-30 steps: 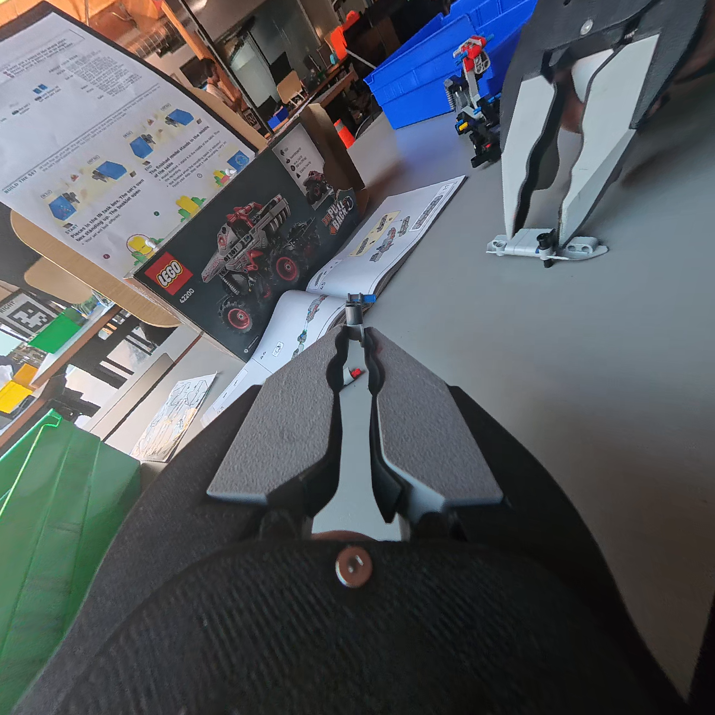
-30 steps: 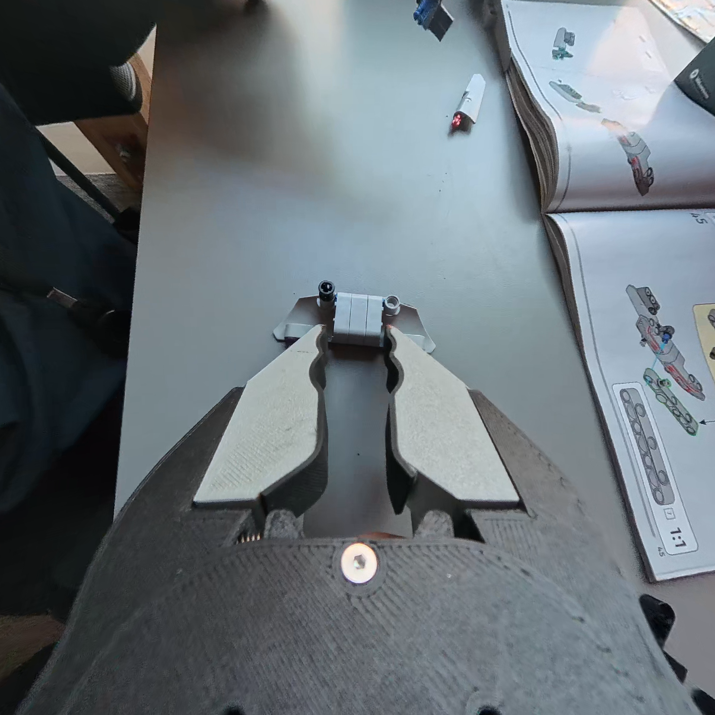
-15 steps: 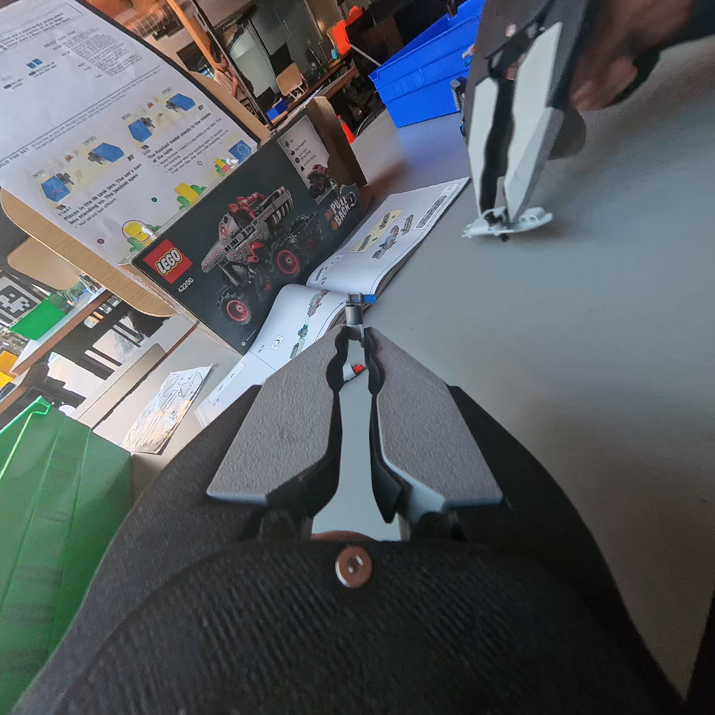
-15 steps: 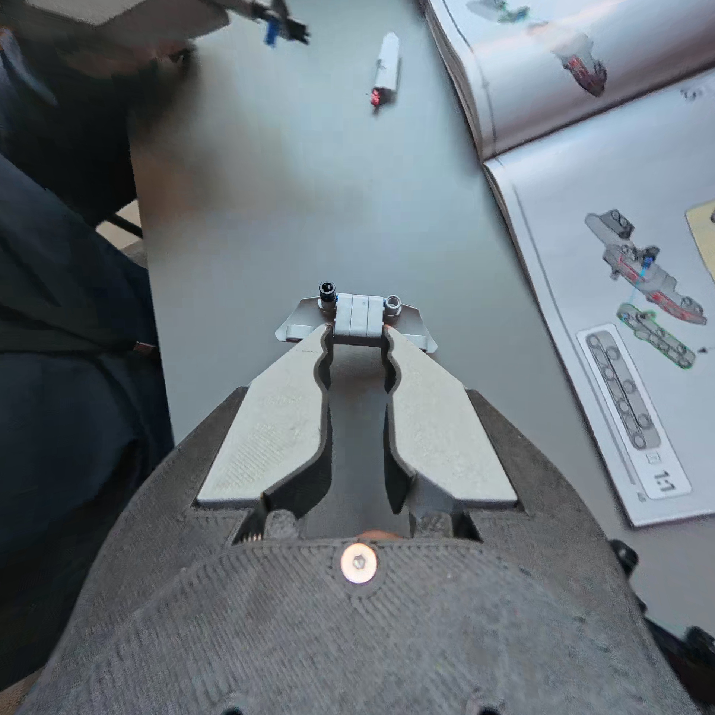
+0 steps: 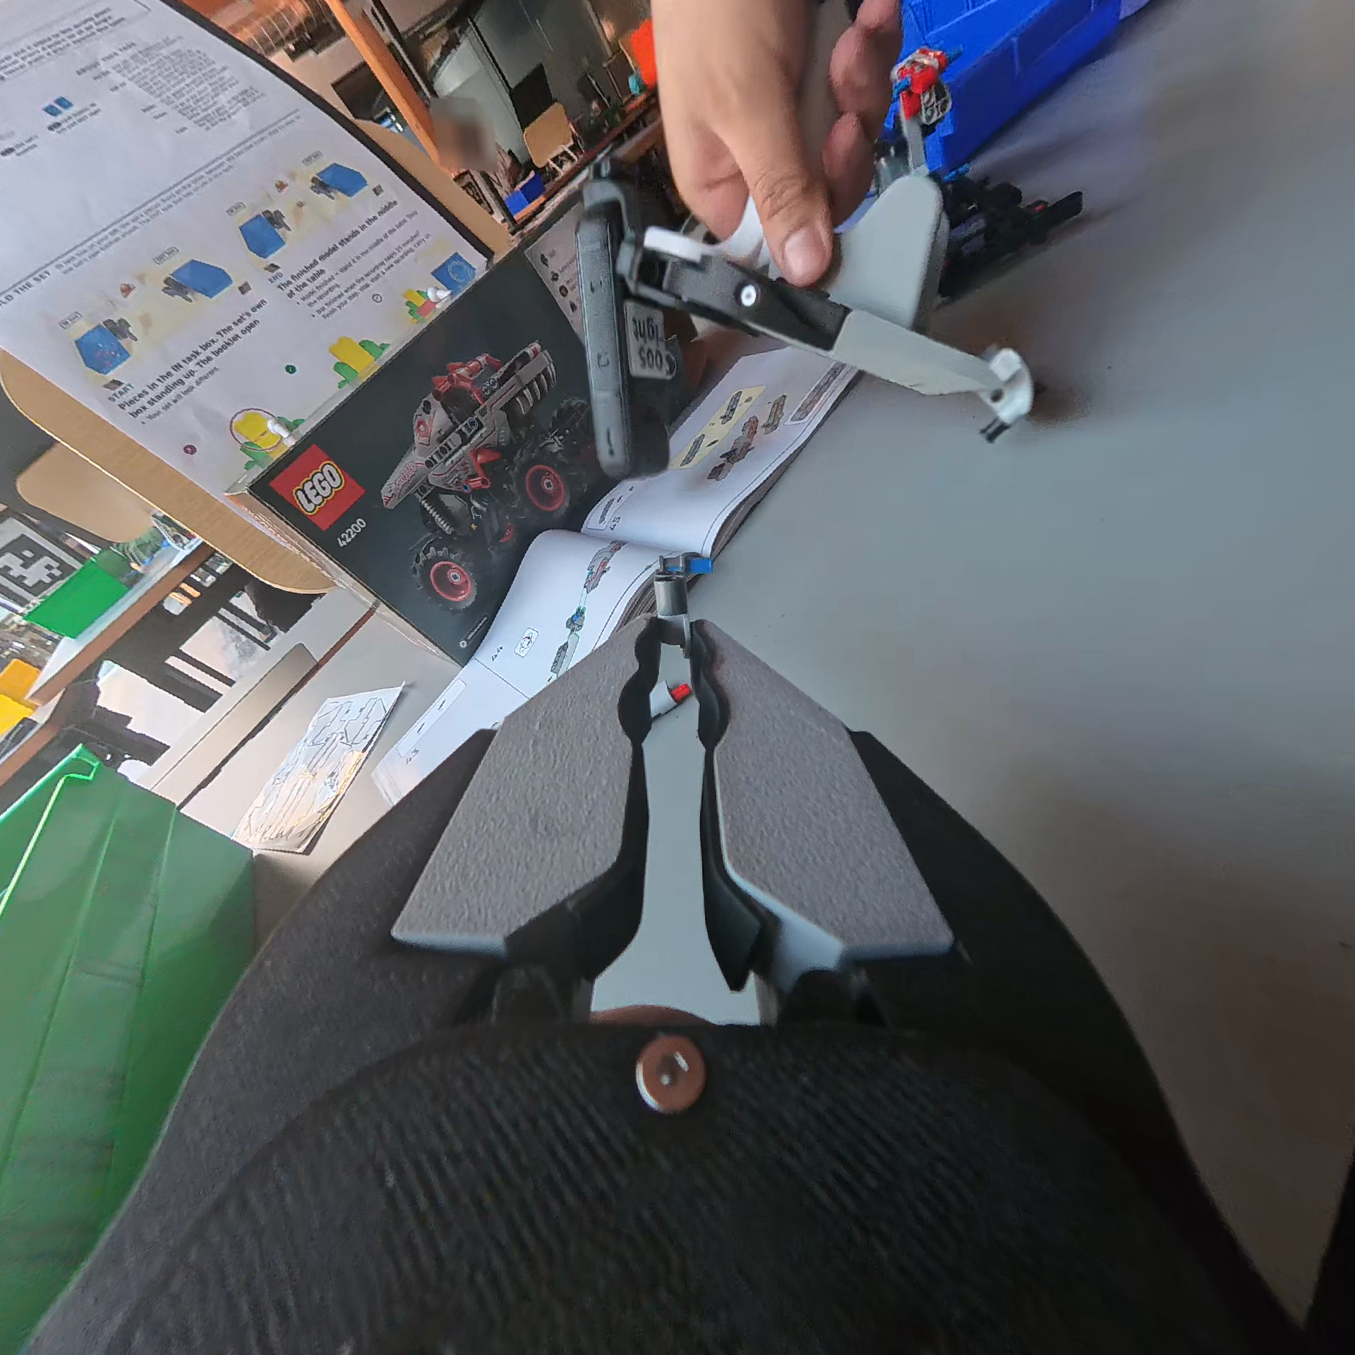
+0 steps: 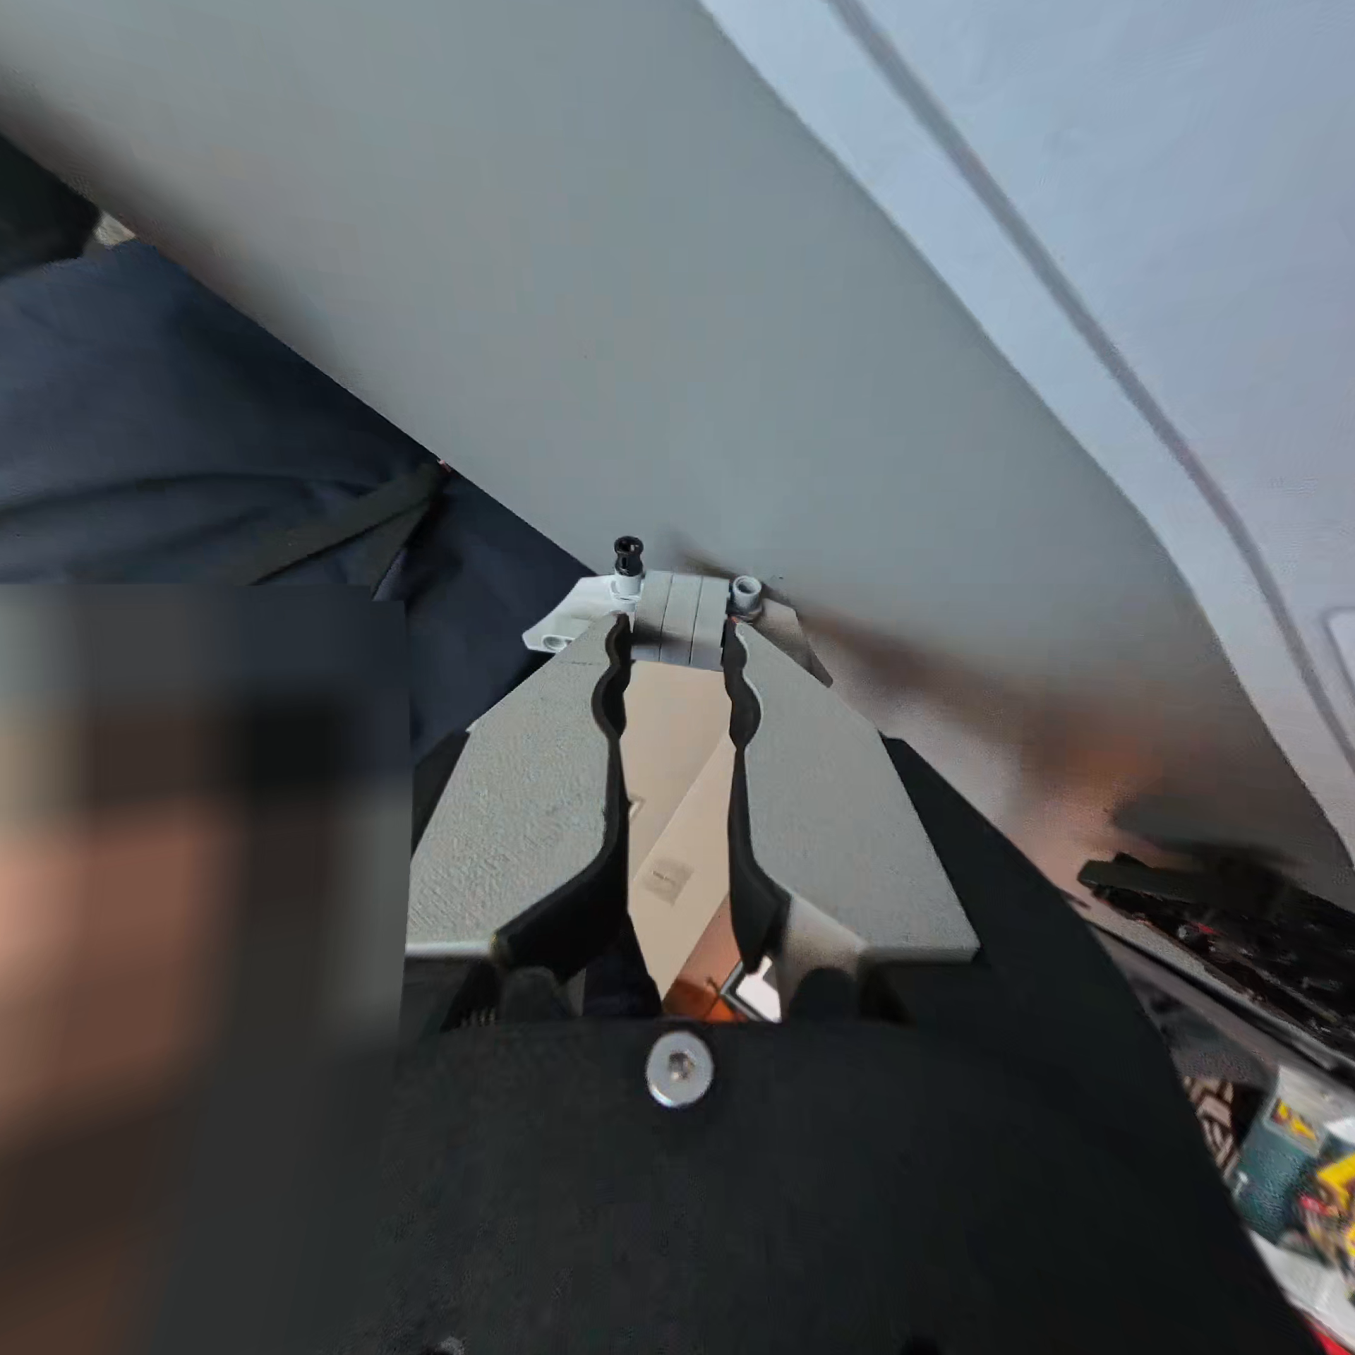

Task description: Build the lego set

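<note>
Lego bits in both tongs right now. Left gripper (image 5: 678,634) pinching a small grey pin piece (image 5: 671,595), held low over the grey table (image 5: 1026,660), right at the edge of the open instruction booklet (image 5: 645,513). Right gripper (image 6: 676,636) clamped on a grey brick assembly (image 6: 678,612) with a black pin (image 6: 628,551) sticking up, tilted sideways above the table. Set box (image 5: 440,454) standing behind the booklet, green bin (image 5: 95,953) far left, blue bin (image 5: 1026,73) and half-built model (image 5: 982,205) at the back.
</note>
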The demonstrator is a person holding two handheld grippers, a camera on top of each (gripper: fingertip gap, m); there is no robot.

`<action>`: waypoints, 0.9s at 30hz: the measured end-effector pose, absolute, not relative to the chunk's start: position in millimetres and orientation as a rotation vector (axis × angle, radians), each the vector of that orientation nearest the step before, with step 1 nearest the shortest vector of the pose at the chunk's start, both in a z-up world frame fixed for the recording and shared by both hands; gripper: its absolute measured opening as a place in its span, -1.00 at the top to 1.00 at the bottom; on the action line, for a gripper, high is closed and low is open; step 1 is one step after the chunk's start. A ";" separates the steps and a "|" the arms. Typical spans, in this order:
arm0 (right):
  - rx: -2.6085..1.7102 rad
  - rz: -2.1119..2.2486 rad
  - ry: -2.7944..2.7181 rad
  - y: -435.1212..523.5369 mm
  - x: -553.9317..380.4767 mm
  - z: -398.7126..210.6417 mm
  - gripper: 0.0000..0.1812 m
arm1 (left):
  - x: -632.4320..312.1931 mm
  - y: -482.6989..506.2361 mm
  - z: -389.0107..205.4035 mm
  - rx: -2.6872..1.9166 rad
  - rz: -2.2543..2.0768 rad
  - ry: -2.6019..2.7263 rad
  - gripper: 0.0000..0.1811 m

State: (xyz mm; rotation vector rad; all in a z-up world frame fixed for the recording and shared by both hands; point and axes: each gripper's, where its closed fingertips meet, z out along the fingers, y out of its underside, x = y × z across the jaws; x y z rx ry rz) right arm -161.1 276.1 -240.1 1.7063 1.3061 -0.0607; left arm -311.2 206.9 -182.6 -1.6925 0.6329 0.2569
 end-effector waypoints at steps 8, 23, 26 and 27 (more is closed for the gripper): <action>1.709 -0.070 1.339 268.2 -162.6 -241.0 0.75 | -309.0 206.6 -186.4 -1.700 0.286 0.666 0.96; 1.659 -0.176 1.335 260.4 -156.4 -239.6 0.75 | -311.8 208.6 -187.0 -1.713 0.285 0.655 0.95; 1.646 -0.195 1.346 261.1 -155.8 -238.7 0.75 | -312.0 207.9 -185.9 -1.708 0.277 0.650 0.96; 1.640 -0.205 1.363 261.1 -155.3 -237.9 0.76 | -311.7 207.6 -185.6 -1.705 0.276 0.651 0.96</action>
